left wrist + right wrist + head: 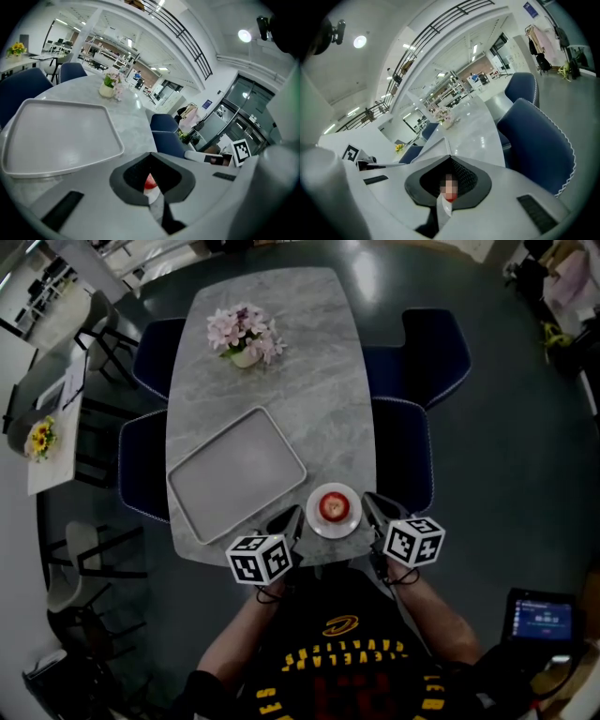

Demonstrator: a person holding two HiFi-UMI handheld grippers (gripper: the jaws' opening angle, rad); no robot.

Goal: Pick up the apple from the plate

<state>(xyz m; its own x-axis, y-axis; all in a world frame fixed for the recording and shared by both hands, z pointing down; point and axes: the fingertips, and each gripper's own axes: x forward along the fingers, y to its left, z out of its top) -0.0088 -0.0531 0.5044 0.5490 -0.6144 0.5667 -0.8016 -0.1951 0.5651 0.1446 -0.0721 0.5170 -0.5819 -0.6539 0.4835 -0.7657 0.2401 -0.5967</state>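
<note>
**Waiting Beside a Small Red Apple (331, 506)**

The apple sat on a round white plate (352, 521) near the grey marble tabletop's (281, 390) edge. The left gripper (294, 515) and right gripper (370, 501) flanked it, both clenched and empty. Each gripper view showed only a red sliver.

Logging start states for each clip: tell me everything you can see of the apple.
The apple is round and red with a paler top, sitting centred on a white plate near the front edge of the table. Only the plate touches it. The left gripper and right gripper flank the plate, both shut, neither touching it.
</note>
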